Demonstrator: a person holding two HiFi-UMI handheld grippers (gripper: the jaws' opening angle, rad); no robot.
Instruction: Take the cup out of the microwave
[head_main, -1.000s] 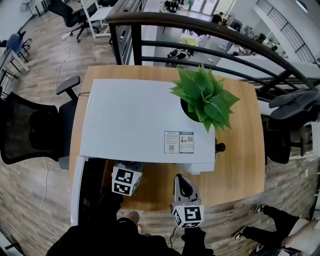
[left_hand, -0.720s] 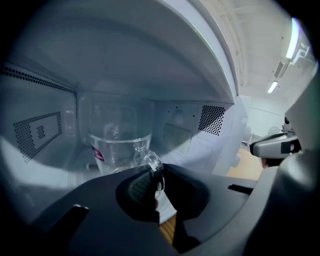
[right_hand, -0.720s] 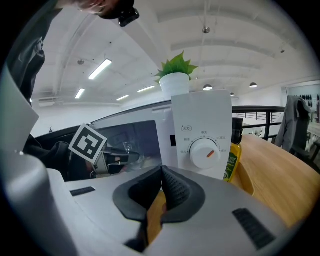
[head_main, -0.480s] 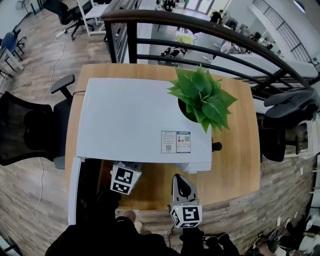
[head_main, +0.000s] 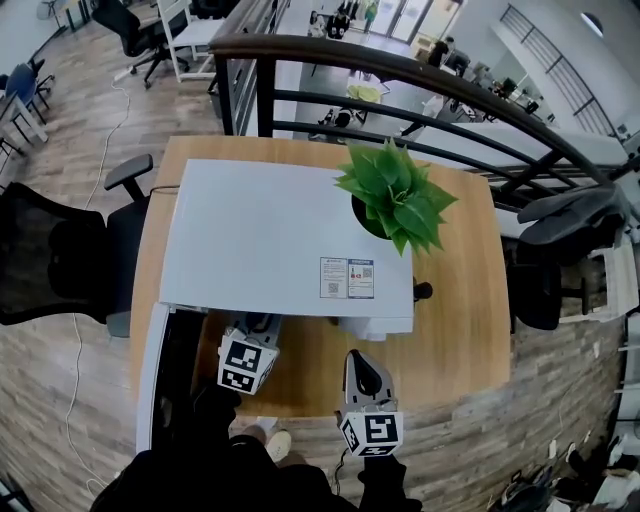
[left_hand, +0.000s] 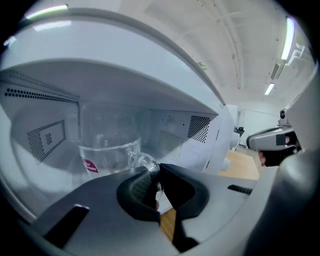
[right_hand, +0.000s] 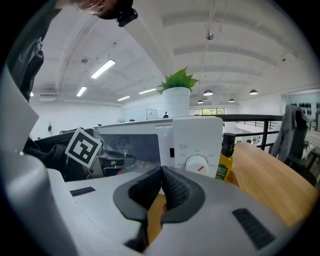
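Note:
Inside the open white microwave (head_main: 280, 240) stands a clear glass cup (left_hand: 107, 155) with a red label; the left gripper view shows it well, the head view not at all. My left gripper (left_hand: 157, 175) reaches into the oven's mouth and is shut on the cup's glass handle (left_hand: 145, 161). From above only its marker cube (head_main: 243, 362) shows under the oven's front edge. My right gripper (right_hand: 161, 187) hangs in front of the control panel (right_hand: 196, 162), shut with nothing between its pads; in the head view this gripper (head_main: 368, 372) is to the right of the left one.
The microwave door (head_main: 150, 390) is swung open at the left. A potted plant (head_main: 395, 195) stands on the oven's right rear corner. A yellow bottle (right_hand: 226, 160) stands right of the oven on the wooden table (head_main: 460, 300). A black chair (head_main: 60, 255) is at the left, a railing (head_main: 400, 60) behind.
The head view has shifted a little. Both grippers stay close to where they were, the left one still at the oven's mouth.

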